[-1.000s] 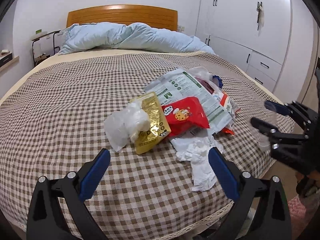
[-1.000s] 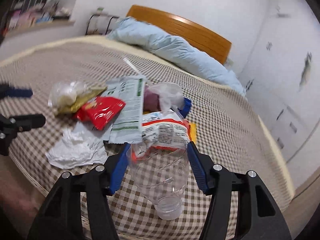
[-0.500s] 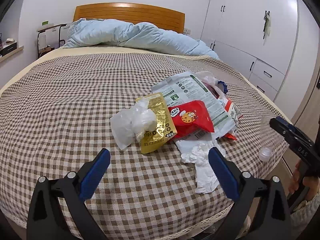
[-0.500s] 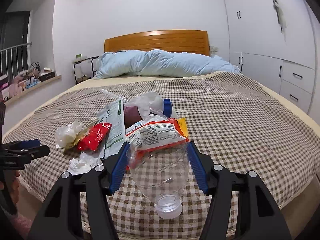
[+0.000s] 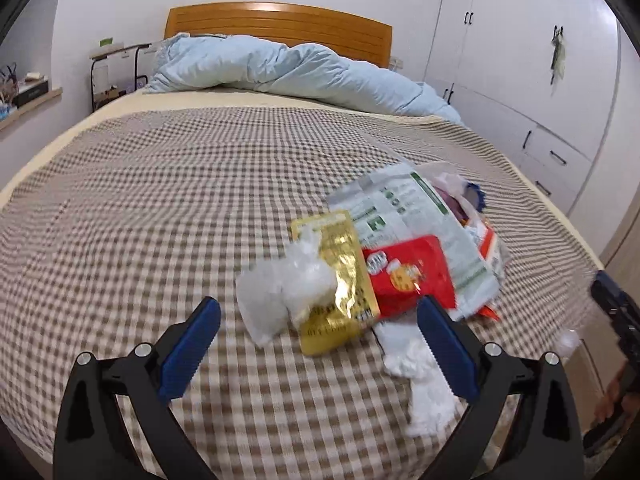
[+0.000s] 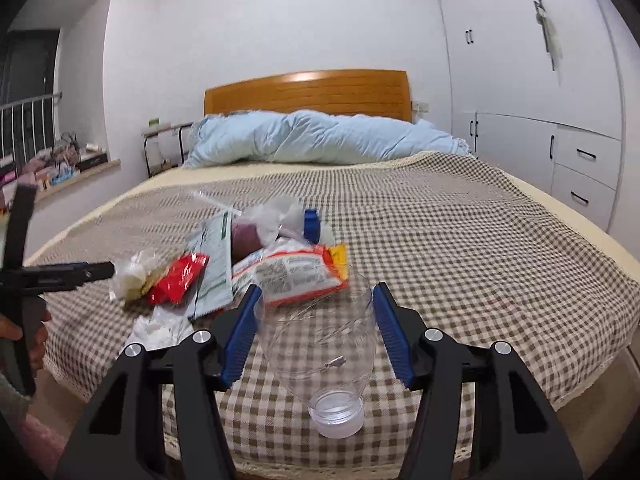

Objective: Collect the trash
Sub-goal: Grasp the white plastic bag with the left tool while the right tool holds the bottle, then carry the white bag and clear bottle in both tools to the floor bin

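My right gripper is clamped on a clear plastic bottle, blue pads pressed to its sides, the capped neck pointing back toward me and low, the body crumpled and see-through. My left gripper has its jaws spread wide with nothing between the pads; it hangs over the near edge of the checked bedspread, aimed at the trash pile. Pile lies on the near right part of the bed in the left wrist view: a crumpled clear plastic bag nearest left, overlapping a gold foil packet; a red snack packet just right of the gold one, touching it; a white and green printed pouch behind the red packet, partly under it; a white crumpled tissue at the near edge, partly behind my right-hand finger. In the right wrist view an orange and white snack bag lies just beyond the bottle, and a blue-capped item sits behind it, partly hidden by clear wrapping. Far end of the bed: light blue duvet bunched against the wooden headboard. White wardrobe along the right wall.
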`<state>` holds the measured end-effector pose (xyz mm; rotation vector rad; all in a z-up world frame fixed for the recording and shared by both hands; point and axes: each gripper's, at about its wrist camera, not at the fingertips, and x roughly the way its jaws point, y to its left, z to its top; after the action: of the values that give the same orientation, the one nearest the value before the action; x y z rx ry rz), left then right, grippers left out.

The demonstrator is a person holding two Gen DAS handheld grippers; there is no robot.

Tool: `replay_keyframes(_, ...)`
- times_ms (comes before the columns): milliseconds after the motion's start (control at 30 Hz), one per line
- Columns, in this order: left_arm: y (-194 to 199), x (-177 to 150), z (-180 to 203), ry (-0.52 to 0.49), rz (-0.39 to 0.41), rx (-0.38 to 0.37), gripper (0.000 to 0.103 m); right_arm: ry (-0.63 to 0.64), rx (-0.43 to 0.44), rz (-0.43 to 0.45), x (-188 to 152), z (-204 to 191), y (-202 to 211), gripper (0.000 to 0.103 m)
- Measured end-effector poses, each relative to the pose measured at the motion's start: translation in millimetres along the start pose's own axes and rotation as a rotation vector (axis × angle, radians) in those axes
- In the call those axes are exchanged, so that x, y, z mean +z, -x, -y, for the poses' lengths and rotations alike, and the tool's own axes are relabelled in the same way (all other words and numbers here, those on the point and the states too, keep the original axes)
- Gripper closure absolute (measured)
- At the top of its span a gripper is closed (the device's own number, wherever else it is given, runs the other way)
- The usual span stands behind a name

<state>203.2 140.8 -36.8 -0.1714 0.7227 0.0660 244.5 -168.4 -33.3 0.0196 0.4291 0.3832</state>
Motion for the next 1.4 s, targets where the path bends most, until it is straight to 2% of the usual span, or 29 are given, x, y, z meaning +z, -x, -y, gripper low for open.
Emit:
replay_keyframes(167, -20.5, 7.6, -2.3, 0.019, -0.016, 0.027, 0.008, -0.079, 0.040, 0.042, -0.8, 16.5, 3.2, 0.047)
replay_keyframes(300, -35.9, 8.1, -1.6, 0.023, -0.035, 0.075, 0.016, -0.139, 0.071, 0.051, -4.8, 21.0, -3.0, 0.047)
replay_keyframes(400, -42.6, 8.2, -3.1, 0.030, -0.054, 0.095, 0.032, -0.149, 0.083, 0.043, -4.6, 20.3, -7.4, 0.047)
replay_keyframes(467, -46.4, 8.2, -5.3, 0.045, -0.072, 0.110, 0.048, -0.146, 0.091, 0.044, -4.8, 18.4, -7.0, 0.047)
replay_keyframes(500, -46.7, 7.8, -7.2, 0.058, -0.077, 0.107, 0.051, -0.143, 0.095, 0.044, -5.4, 16.8, -6.5, 0.047)
replay_keyframes(567, -43.0, 8.5, -7.2, 0.064, -0.066, 0.094, 0.068, -0.132, 0.098, 0.043, -5.6, 14.2, -6.5, 0.047)
replay_keyframes(633, -39.5, 8.5, -4.0, 0.041, -0.054, 0.100, 0.073, -0.126, 0.103, 0.042, -6.7, 11.3, -5.7, 0.047)
replay_keyframes(867, -33.4, 4.3, 7.6, -0.026, -0.032, 0.113, 0.077, -0.124, 0.108, 0.036, -8.9, 7.6, -6.8, 0.047)
replay_keyframes(1167, -12.3, 6.9, 8.6, -0.039, 0.053, 0.118, 0.077, -0.097, 0.108, 0.047, -10.2, -1.2, -3.9, 0.047)
replay_keyframes(1400, 0.8, 6.3, 9.7, -0.054, 0.076, 0.109, 0.077, -0.082, 0.103, 0.060, -10.3, -5.6, 1.8, 0.047)
